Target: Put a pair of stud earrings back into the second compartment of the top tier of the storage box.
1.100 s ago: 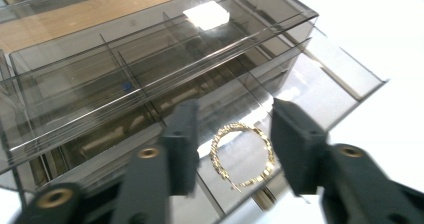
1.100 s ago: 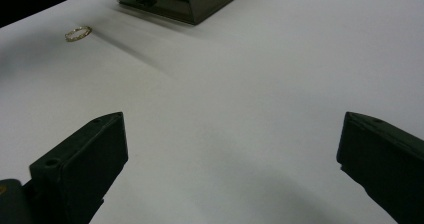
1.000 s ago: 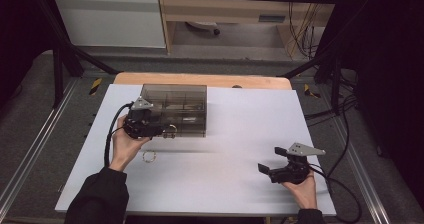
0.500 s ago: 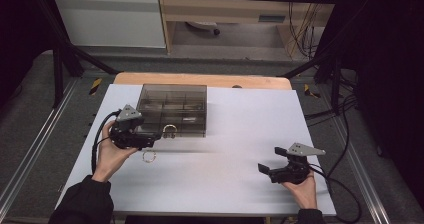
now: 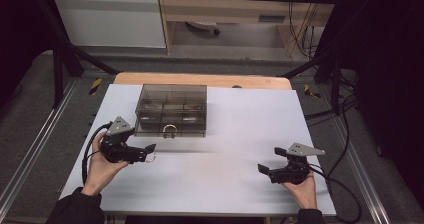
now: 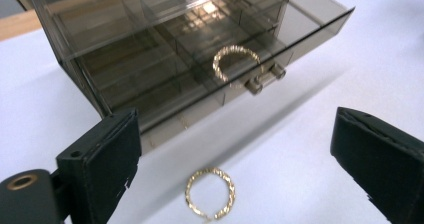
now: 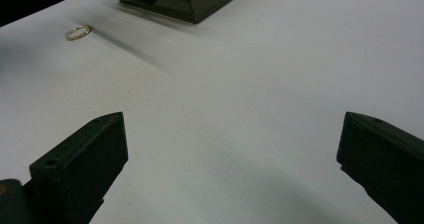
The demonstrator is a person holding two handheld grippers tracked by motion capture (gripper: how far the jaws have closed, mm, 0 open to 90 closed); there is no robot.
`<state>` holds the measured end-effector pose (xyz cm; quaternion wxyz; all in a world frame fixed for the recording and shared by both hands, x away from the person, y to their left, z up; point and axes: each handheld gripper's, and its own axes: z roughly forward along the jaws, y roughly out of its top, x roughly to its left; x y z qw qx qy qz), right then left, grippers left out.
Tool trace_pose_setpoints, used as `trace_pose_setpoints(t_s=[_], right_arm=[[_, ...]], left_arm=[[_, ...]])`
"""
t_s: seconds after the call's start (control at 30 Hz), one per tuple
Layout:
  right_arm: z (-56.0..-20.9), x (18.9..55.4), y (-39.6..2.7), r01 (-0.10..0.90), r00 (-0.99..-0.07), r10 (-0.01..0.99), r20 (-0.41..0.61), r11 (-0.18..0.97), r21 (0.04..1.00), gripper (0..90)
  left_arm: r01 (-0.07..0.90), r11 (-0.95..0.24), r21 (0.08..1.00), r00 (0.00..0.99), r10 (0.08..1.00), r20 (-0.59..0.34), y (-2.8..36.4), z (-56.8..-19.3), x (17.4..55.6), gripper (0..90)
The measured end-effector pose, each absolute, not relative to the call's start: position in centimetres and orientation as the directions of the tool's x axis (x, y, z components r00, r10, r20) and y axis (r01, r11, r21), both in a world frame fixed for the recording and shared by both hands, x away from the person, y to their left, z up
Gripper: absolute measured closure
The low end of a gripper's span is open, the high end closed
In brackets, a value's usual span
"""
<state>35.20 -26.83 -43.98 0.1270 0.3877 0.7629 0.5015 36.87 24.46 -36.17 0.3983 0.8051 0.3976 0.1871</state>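
We've got both grippers wide open, left gripper (image 5: 148, 152) right by a gold ring (image 6: 210, 192) on the table (image 5: 240, 124). Another ring (image 6: 235, 61) sits in the box (image 5: 171, 109); right gripper (image 5: 265, 169) well apart.

desk (image 5: 225, 149): white top, wood edge at the far side | smoky see-through box (image 5: 171, 110): on the desk, many small parts inside, a drawer out a little | gold ring (image 6: 237, 63): in the drawer front | second gold ring (image 6: 210, 192): flat on the desk, near the box | floor (image 5: 30, 129): grey | cables (image 5: 300, 21): far right
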Motion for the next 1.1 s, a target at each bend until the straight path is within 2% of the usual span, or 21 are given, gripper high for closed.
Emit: trace_pose_setpoints(t_s=[0.43,0.67,0.97,1.0,1.1], right_arm=[[-44.1,35.2,-26.8,0.468,-0.668,0.719,0.193,0.204,0.86,0.5],[-44.1,35.2,-26.7,0.47,-0.667,0.719,0.194,0.204,0.858,0.6],[-44.1,35.2,-26.8,0.469,-0.668,0.719,0.193,0.205,0.859,0.5],[-44.1,35.3,-26.8,0.47,-0.668,0.719,0.193,0.206,0.858,0.5],[-44.1,35.3,-26.8,0.47,-0.668,0.719,0.193,0.206,0.858,0.5]], left_arm=[[0.534,-0.342,0.773,0.603,0.795,-0.064,25.4,-39.1,36.3,6.1],[0.557,-0.369,0.744,0.613,0.787,-0.068,25.2,-40.5,36.4,8.2],[0.581,-0.398,0.71,0.622,0.779,-0.072,24.9,-41.8,36.9,23.5],[0.584,-0.408,0.702,0.622,0.78,-0.066,24.7,-42.1,37.0,28.3],[0.586,-0.42,0.692,0.622,0.782,-0.052,24.6,-42.4,37.1,34.8]])
